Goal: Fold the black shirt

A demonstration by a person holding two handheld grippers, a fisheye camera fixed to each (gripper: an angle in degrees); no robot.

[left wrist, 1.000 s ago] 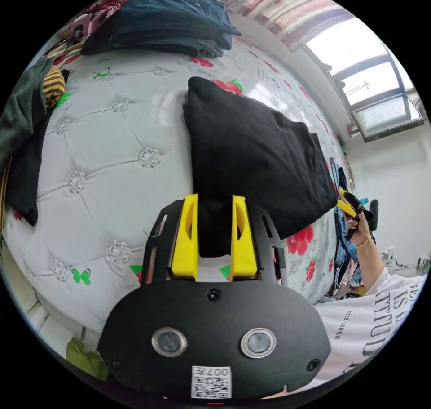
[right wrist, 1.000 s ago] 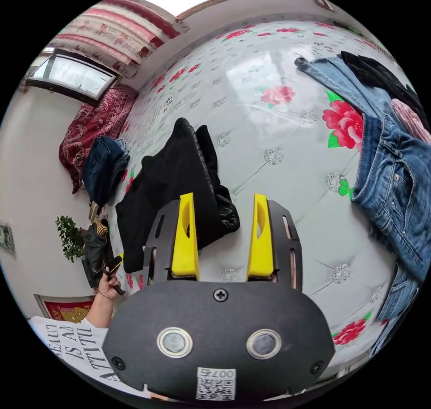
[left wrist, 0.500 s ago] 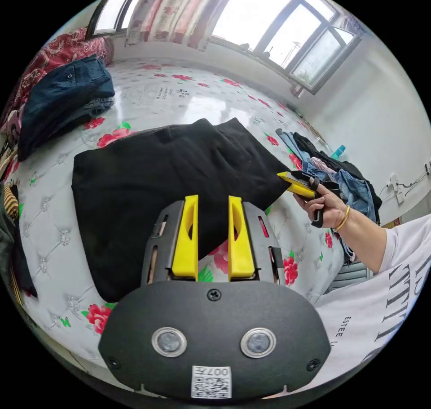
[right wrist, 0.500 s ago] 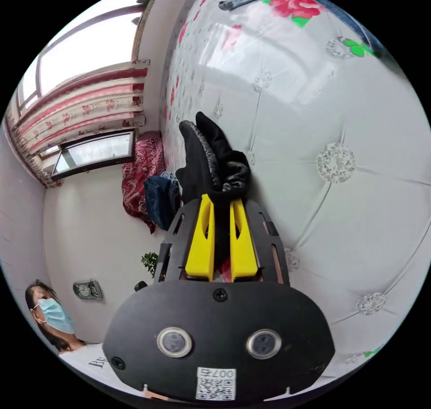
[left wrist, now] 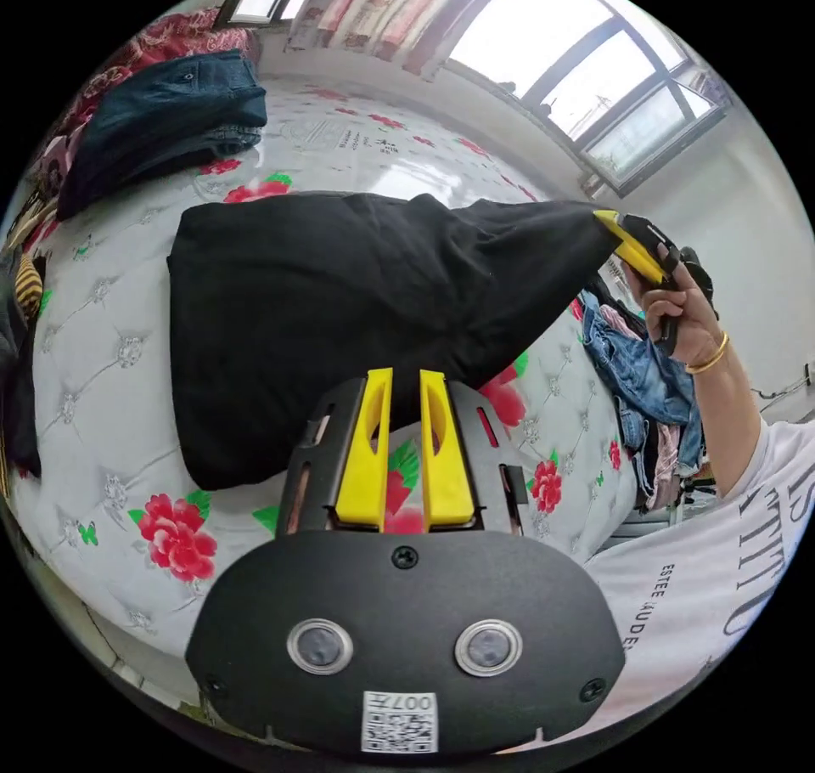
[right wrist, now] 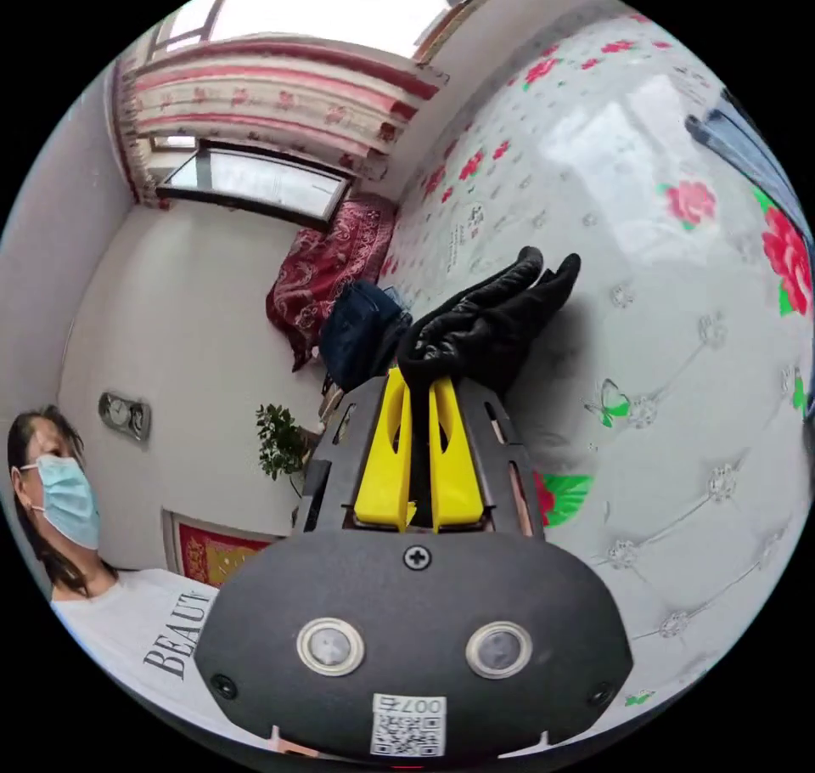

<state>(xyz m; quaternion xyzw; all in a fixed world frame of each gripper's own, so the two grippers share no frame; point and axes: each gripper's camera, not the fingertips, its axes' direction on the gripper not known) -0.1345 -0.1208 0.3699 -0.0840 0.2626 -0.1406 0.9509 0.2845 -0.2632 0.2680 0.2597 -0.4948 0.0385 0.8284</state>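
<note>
Across the bed (left wrist: 102, 314) the black shirt (left wrist: 340, 289) lay spread on the white floral cover, one corner lifted off toward the bed's side edge. Right tool (left wrist: 624, 242), held in a hand (left wrist: 683, 314), was clamped on that raised corner; in the right gripper view its jaws (right wrist: 418, 433) pinched bunched black fabric (right wrist: 488, 323). Left tool (left wrist: 399, 446) hovered over the near edge of the bed, jaws almost together with a narrow gap, nothing between them, just short of the shirt's near hem. Folded dark jeans (left wrist: 165, 115) sat near the far corner; loose blue jeans (left wrist: 641, 369) hung at the side edge.
</note>
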